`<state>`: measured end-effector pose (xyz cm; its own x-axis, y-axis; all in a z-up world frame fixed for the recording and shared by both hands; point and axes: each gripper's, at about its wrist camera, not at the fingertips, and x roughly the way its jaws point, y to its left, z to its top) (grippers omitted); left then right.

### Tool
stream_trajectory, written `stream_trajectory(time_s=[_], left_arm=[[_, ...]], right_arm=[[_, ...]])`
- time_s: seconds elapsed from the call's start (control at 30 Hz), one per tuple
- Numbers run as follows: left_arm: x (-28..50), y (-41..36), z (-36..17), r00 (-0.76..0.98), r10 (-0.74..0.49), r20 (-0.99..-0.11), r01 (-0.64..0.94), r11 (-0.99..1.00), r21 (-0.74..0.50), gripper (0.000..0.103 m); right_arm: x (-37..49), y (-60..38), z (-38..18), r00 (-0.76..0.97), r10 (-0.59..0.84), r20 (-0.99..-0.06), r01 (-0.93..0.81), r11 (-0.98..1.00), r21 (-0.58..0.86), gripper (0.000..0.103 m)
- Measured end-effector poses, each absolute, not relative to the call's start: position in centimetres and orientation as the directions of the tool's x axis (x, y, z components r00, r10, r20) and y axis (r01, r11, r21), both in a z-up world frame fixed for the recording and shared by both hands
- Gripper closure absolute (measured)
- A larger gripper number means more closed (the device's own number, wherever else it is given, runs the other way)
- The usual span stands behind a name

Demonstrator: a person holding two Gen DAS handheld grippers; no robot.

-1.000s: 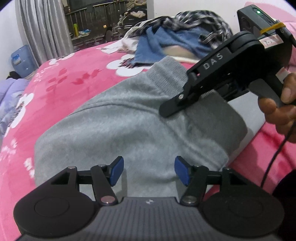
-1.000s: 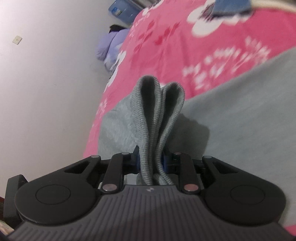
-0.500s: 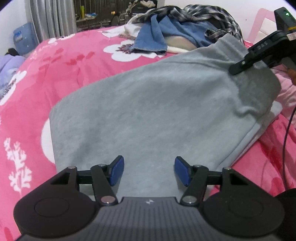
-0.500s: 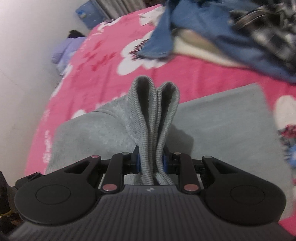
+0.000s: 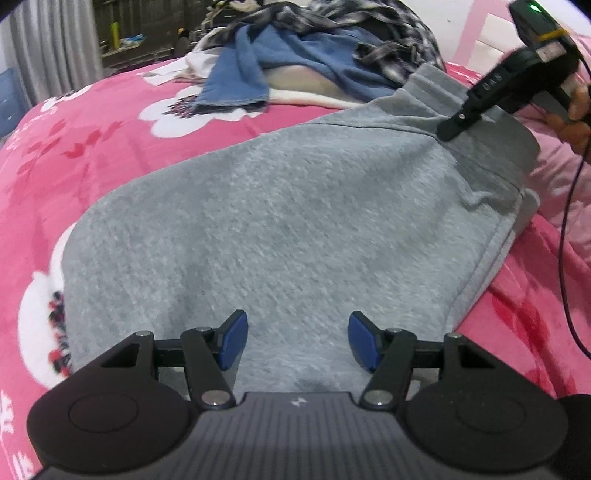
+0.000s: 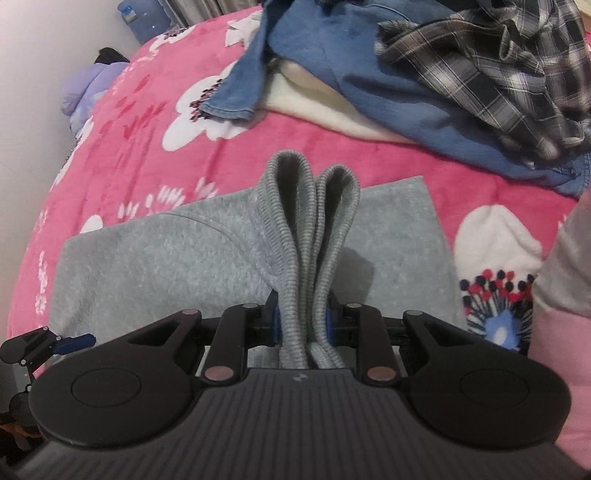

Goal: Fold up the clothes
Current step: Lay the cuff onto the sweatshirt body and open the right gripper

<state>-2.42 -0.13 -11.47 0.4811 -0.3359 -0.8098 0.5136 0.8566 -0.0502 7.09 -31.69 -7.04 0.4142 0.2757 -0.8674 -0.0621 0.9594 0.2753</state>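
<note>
Two layers of ribbed band are pinched together in my right tongs [image 6: 301,325], which are clamped on the hem of the grey sweatshirt [image 5: 288,229] and hold it lifted off the bed. My left tongs [image 5: 294,341] hang with their blue pads apart over the near end of the sweatshirt, gripping nothing. The sweatshirt lies across the pink flowered blanket [image 5: 85,140], its body spread toward the near edge of the bed and a lower layer peeking out along its right side. My worry is that lifted hem: if I carry it over with nothing pinning the near end, I judge the whole body could drag across the fleecy blanket and the fold would land crooked, with the layers already offset on the right getting worse. The thick rib could also slip from the pads if I tug sideways. Toward the far edge of the bed sits a heap of other clothes [image 6: 424,74], blue denim, something cream and a checked shirt, close enough to snag a wide swing. Beyond it I see grey curtains [image 5: 55,48], and a blue water jug [image 6: 142,20] by the wall.
</note>
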Motion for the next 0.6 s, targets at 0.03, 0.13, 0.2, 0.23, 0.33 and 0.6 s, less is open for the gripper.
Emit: stream_trajectory(time_s=[0.03,0.13,0.2,0.23,0.33,0.6], left_arm=[[-2.4,-0.5,-11.6,0.482,-0.334,-0.810,0.518,0.854,-0.044,0.040],[-2.2,-1.3,-11.8,0.482,-0.340,-0.808,0.531,0.847,-0.040,0.040],[-2.1,-1.5,-11.9,0.482,-0.344,-0.806,0.534,0.844,-0.041,0.040],[-2.0,-1.6,-11.9,0.480,-0.349,-0.805,0.533,0.845,-0.048,0.040],[-1.9,-1.7,-11.9,0.477,-0.361,-0.801,0.529,0.846,-0.066,0.040],[-2.1,-0.6,-11.6,0.499,-0.420,-0.758,0.496,0.856,-0.148,0.038]], right_arm=[[7.2,-31.9,-7.3,0.409,0.276,-0.870,-0.067,0.960,0.273,0.084],[7.7,-32.4,-8.3,0.395,0.272,-0.877,-0.078,0.962,0.263,0.084],[7.9,-32.7,-8.9,0.389,0.272,-0.880,-0.082,0.962,0.261,0.083],[7.9,-32.8,-9.0,0.389,0.271,-0.881,-0.084,0.962,0.260,0.083],[7.8,-33.1,-9.1,0.388,0.274,-0.880,-0.081,0.961,0.264,0.083],[6.3,-31.9,-7.4,0.506,-0.011,-0.862,-0.122,0.989,-0.084,0.036]])
